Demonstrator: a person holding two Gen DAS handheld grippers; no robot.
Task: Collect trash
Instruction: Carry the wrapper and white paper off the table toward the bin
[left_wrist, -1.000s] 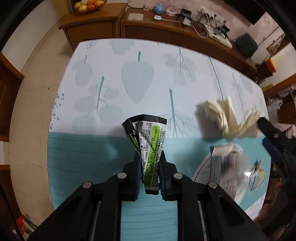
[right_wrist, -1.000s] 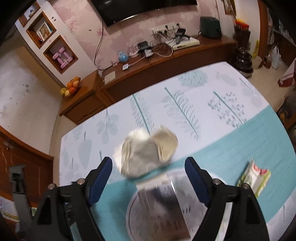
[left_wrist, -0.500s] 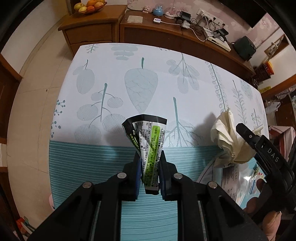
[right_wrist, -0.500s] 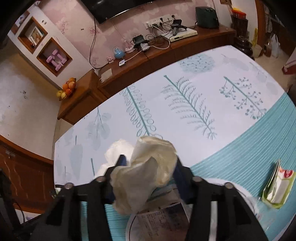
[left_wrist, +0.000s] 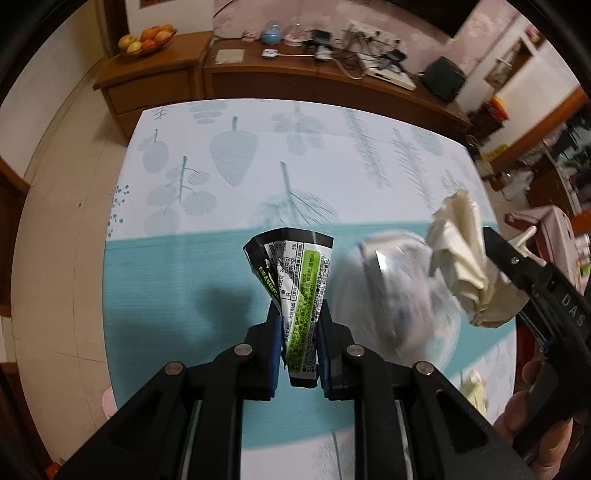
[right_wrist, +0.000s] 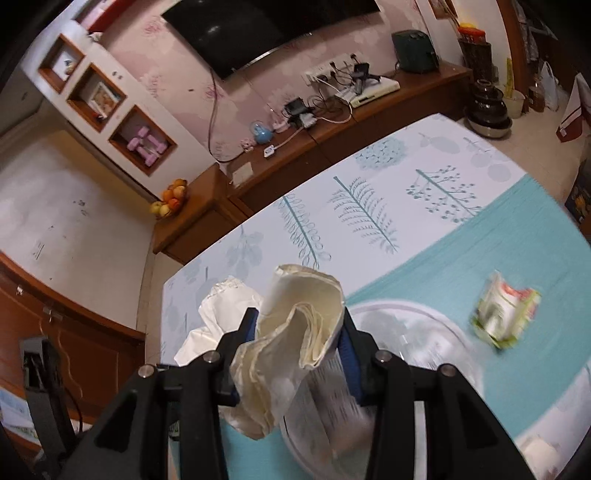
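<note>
Above the table, with its leaf-print and teal cloth, the left gripper has its 2 fingers pinching a crumpled black, white and green wrapper, which stands up out of the grip clear of the cloth. To its right, the right gripper carries a wad of cream tissue; its fingers are closing on the wad, which sits between them and bulges over both sides. Just under that wad lies a clear round bowl holding blurred printed paper. Farther right on the teal band, well apart from the bowl, rests a small folded green, white and red packet. Beyond the table stands a wooden sideboard with a fruit bowl.
</note>
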